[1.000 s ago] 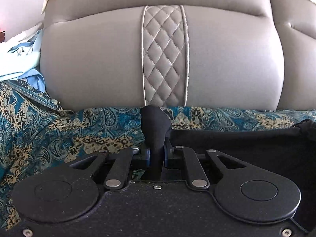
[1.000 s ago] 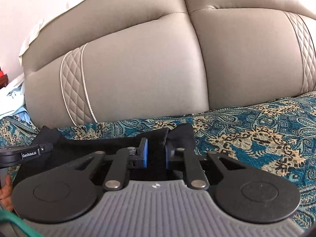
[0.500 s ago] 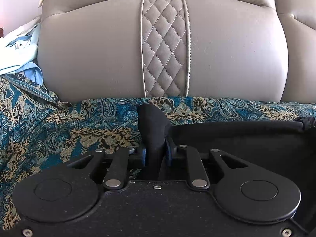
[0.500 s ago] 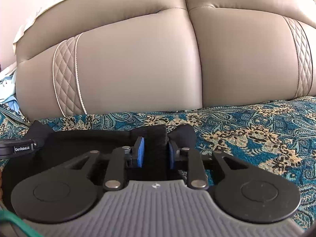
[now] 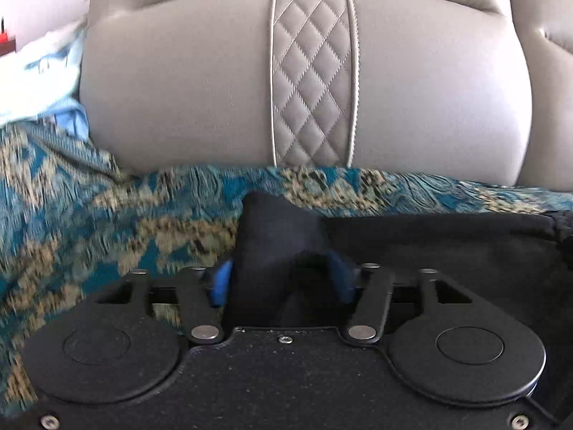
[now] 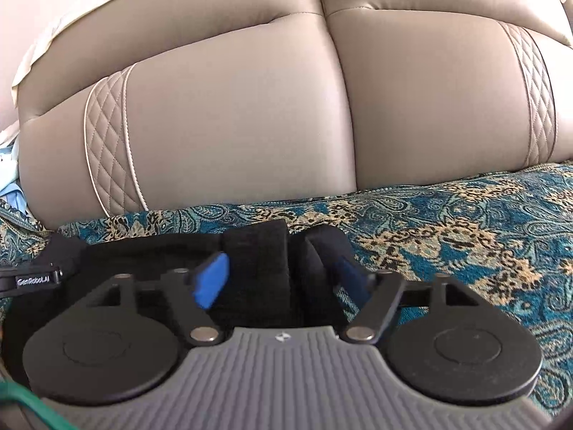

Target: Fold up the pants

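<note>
Left tongs [image 5: 279, 279]: jaws parted, blue pads [image 5: 219, 283] spread wide, level and pointing forward, low. Right tongs [image 6: 275, 279]: jaws likewise parted, blue pads [image 6: 211, 283] angled outward, level, low. Left tongs' body visible at left edge of right wrist view.

White lettering "GenRobot.AI", slightly blurred, stands on a small black rectangular plastic bar [image 6: 30, 280] at the right wrist view's left edge.
</note>
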Available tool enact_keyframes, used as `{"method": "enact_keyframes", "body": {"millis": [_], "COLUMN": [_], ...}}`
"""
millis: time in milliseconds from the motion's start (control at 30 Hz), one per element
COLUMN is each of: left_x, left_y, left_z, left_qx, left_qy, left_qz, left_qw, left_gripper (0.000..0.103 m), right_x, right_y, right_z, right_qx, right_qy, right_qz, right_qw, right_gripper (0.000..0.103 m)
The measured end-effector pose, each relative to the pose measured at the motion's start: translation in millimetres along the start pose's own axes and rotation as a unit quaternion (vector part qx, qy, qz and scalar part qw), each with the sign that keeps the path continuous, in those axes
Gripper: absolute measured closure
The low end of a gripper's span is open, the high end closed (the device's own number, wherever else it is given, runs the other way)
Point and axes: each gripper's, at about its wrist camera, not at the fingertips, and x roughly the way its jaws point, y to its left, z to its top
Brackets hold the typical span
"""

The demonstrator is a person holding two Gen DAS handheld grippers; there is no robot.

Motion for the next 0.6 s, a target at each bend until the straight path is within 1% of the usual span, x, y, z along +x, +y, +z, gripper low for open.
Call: {"method": "enact_keyframes", "body": {"millis": [67,133,200,233,333,433,500,600], "left_x": [-10.5,-23.2,-35.5,-42.9,-61.7,-77.8,-89.6,-108.0], "left_y": [0.4,0.1,-1.2,-1.2,-4.7,-7.2,-8.3,-10.0], "left_z": [-6.3,-12.1,-19.1,-23.5,-36.5,-49.2,-57.2,-67.9], "left_qx": [0.0,0.016,0.037,0.047,0.068,0.073,0.073,0.067], "left_qy": [0.0,0.001,0.006,0.005,0.004,0.008,0.009,0.01], "left_qz": [-0.007,-0.004,-0.006,-0.008,-0.006,-0.006,-0.009,-0.018], "left_qw": [1.0,0.9999,0.9993,0.9989,0.9977,0.9972,0.9972,0.9976], "left_gripper": [0.044,0.038,0.029,0.028,0.027,0.027,0.026,0.026], "right_x": [-6.5,-14.8,-23.9,-28.5,-43.5,-57.9,-69.0,-89.0], "right_y": [0.6,3.7,7.5,10.3,19.4,25.4,25.6,24.8], "right_z": [-2.9,-7.4,-12.4,-15.3,-26.5,-35.5,-40.7,-47.6], "right_qx": [-0.001,-0.012,-0.026,-0.035,-0.071,-0.099,-0.097,-0.075], "right_qy": [-0.003,-0.005,-0.007,-0.006,-0.008,-0.01,-0.014,-0.018], "right_qz": [-0.007,-0.025,-0.042,-0.053,-0.067,-0.08,-0.086,-0.076], "right_qw": [1.0,1.0,0.999,0.998,0.995,0.992,0.991,0.994], "right_gripper": [0.012,0.01,0.003,0.002,0.002,0.001,0.0,0.0]}}
